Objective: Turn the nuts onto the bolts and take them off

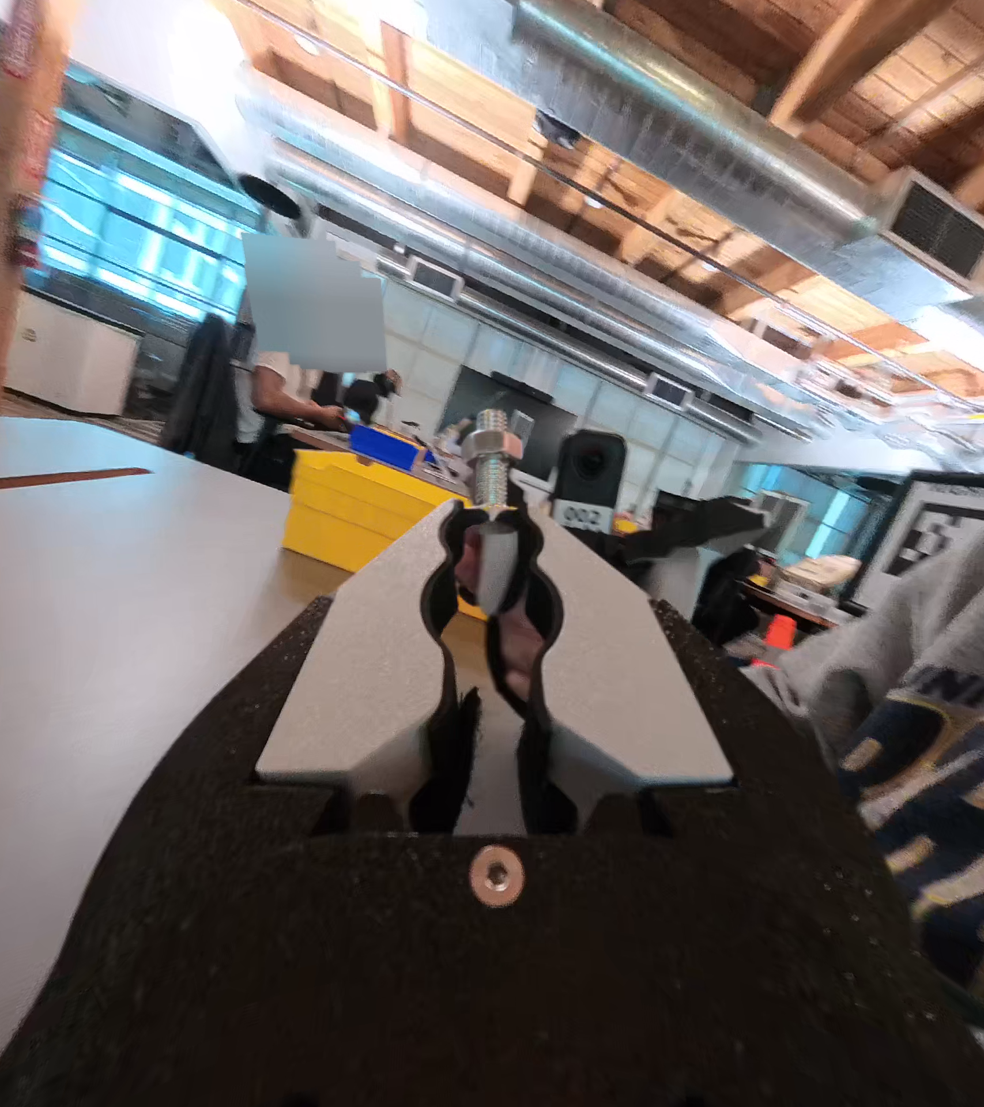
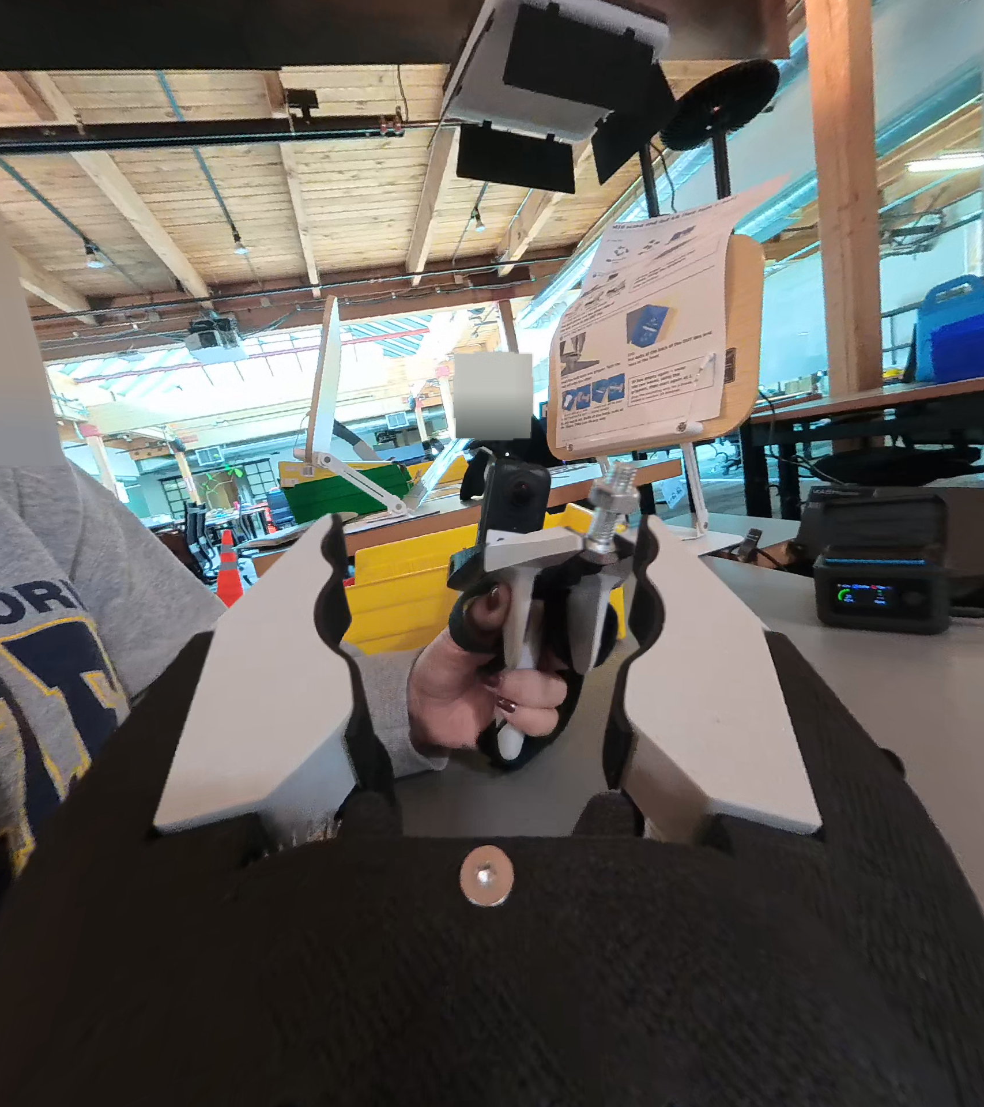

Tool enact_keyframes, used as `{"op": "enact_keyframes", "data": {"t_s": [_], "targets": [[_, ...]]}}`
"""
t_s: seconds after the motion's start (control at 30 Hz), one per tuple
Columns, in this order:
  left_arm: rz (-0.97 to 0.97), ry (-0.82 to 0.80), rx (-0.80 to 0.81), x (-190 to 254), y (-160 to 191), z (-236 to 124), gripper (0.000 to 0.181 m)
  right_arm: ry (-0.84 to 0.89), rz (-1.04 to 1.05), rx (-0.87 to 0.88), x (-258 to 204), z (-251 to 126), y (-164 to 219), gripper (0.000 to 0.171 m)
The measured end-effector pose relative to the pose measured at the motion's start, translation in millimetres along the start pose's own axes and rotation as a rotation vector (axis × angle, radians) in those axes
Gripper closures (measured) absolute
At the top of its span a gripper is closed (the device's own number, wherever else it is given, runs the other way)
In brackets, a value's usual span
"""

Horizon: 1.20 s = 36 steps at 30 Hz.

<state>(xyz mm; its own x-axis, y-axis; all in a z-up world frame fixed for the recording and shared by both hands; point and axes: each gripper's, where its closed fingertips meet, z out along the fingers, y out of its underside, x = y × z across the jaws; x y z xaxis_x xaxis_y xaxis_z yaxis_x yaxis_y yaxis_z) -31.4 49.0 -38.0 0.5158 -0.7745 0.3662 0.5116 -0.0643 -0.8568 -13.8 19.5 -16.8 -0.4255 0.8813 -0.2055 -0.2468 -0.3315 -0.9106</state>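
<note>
A silver bolt (image 1: 488, 479) stands upright with its threaded end up. A hex nut (image 1: 490, 446) sits on the thread near the top. My left gripper (image 1: 492, 512) is shut on the bolt's lower end at its fingertips. In the right wrist view the same bolt (image 2: 604, 527) and nut (image 2: 613, 496) show, held by the left gripper (image 2: 594, 554) in a person's hand (image 2: 477, 689). My right gripper (image 2: 486, 527) is open and empty, its fingers (image 2: 274, 689) wide apart to either side of the left gripper and bolt, nearer to me than they are.
Stacked yellow bins (image 1: 357, 509) stand behind on the grey table (image 1: 88, 599), with a blue bin (image 1: 384, 446) on top. A clipboard with a printed sheet (image 2: 651, 341) stands at right, and a black device with a small screen (image 2: 878, 593). The person's grey sweatshirt (image 2: 28, 599) is at left.
</note>
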Motion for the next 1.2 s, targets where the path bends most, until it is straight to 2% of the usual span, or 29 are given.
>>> {"op": "enact_keyframes", "data": {"t_s": [0.1,0.2,0.37,0.43,0.53,0.7,0.77,0.87,0.9,0.93,1.03,1.2], "targets": [[-0.046,0.109,-0.097,18,22,16,0.167,0.0,-0.007,0.004,-1,3,1,0.072],[-0.088,0.152,-0.133,26,34,25,0.166,-0.015,-0.004,0.011,-5,5,1,0.071],[-0.076,0.028,0.022,4,6,9,0.167,-0.024,0.009,-0.007,-7,3,3,0.068],[-0.063,-0.046,0.049,-10,-2,-3,0.167,-0.051,0.023,0.007,-9,-1,-1,0.081],[-0.066,0.035,-0.002,5,4,4,0.167,0.008,0.01,-0.003,1,0,1,0.072],[-0.11,0.159,-0.162,30,42,30,0.166,-0.029,0.038,-0.004,-6,7,6,0.066],[-0.084,0.115,-0.158,24,42,30,0.167,-0.042,0.032,-0.018,-10,8,9,0.066],[-0.042,-0.003,-0.042,4,17,14,0.167,-0.037,0.049,-0.022,-7,5,8,0.061],[-0.033,-0.054,-0.008,-5,8,7,0.167,-0.031,0.056,-0.023,-5,2,7,0.061],[-0.035,-0.088,0.012,-11,3,0,0.167,-0.039,0.055,-0.024,-5,1,7,0.069],[-0.069,0.01,0.009,2,2,2,0.167,-0.012,0.053,-0.016,0,2,7,0.066],[-0.158,0.172,-0.146,30,40,29,0.166,-0.054,0.069,0.013,-9,7,6,0.062]]}}
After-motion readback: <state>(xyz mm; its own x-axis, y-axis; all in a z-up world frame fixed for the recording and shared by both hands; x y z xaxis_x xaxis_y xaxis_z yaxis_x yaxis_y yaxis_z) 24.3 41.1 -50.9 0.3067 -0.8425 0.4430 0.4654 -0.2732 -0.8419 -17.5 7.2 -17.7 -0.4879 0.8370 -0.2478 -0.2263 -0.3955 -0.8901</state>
